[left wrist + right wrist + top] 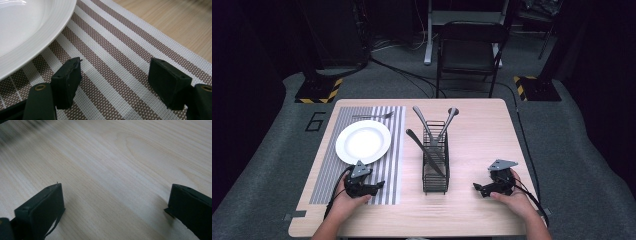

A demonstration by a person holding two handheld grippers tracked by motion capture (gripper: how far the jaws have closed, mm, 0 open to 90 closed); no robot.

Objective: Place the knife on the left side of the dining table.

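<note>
Your nearest things are the white plate (pixel 363 142) and the striped placemat (pixel 392 165) under it. The plate is round, glossy and ribbed at the rim (pixel 37 37), and sits flat on the mat's far half. The mat, brown and white in woven stripes, lies flat along the table's left side.

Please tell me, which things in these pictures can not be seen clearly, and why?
- Utensils in the wire rack, high view: lower ends hidden by the wires; too small to tell their kinds.
- Plate, left gripper view: cut off by the top and left edges.
- Fork, high view: small, faint against the striped mat.
- Table, right gripper view: far corner blurred.
</note>
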